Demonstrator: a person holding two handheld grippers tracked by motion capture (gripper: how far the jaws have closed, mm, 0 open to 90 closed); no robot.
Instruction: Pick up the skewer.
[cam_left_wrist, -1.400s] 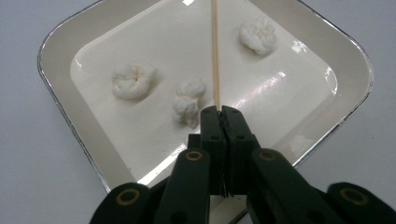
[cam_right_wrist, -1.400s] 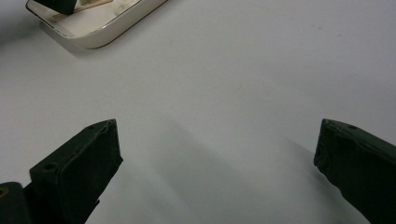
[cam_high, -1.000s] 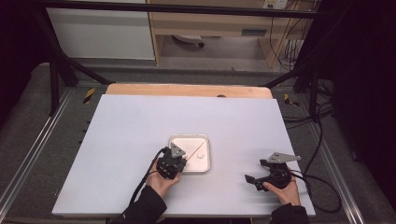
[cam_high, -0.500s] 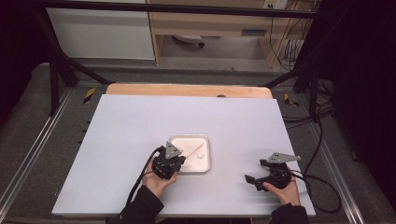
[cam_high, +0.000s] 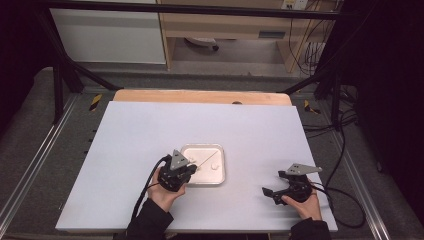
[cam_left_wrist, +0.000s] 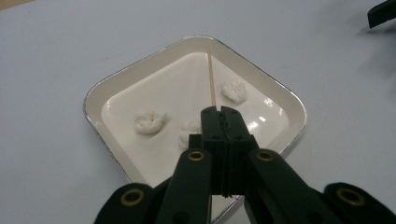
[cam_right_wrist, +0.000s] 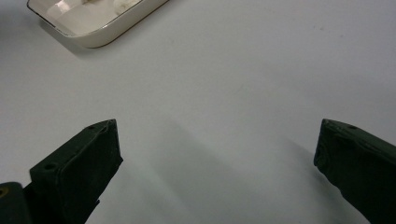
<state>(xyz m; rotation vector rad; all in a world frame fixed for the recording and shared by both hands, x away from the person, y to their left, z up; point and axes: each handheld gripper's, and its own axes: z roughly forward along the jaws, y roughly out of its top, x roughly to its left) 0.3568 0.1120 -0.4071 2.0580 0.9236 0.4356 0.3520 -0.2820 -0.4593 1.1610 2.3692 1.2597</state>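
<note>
The pale surface (cam_high: 150, 145) runs wide in front of you, with a strip of wood (cam_high: 200, 96) along its far edge. Near the middle of it, a little toward you, sits the tray (cam_high: 218, 172), a shallow white dish with rounded corners and a thin metal rim; in the left gripper view it lies cornerwise, one corner pointing away from you. Your left tool (cam_left_wrist: 222, 122) hangs over the near corner of that tray, gripped in your left hand (cam_high: 162, 192), with its cable looping back toward your sleeve. Its jaws are pressed together, and they pinch the near end of the skewer (cam_left_wrist: 211, 84), a thin pale stick that runs straight away from the jaw tips over the tray floor toward the far corner. Your right tool (cam_right_wrist: 217, 154) lies well apart from the tray, off toward the surface's right near edge in the high view, held low in your right hand (cam_high: 300, 200); its jaws stand wide apart with nothing between them but bare surface, and the tray's edge sits at the upper left of the right gripper view. Inside the tray lie three small white lumps: one (cam_left_wrist: 150, 122) to the left of the skewer, one (cam_left_wrist: 234, 90) just to its right, and one (cam_left_wrist: 190, 132) partly hidden behind the left jaw.
</note>
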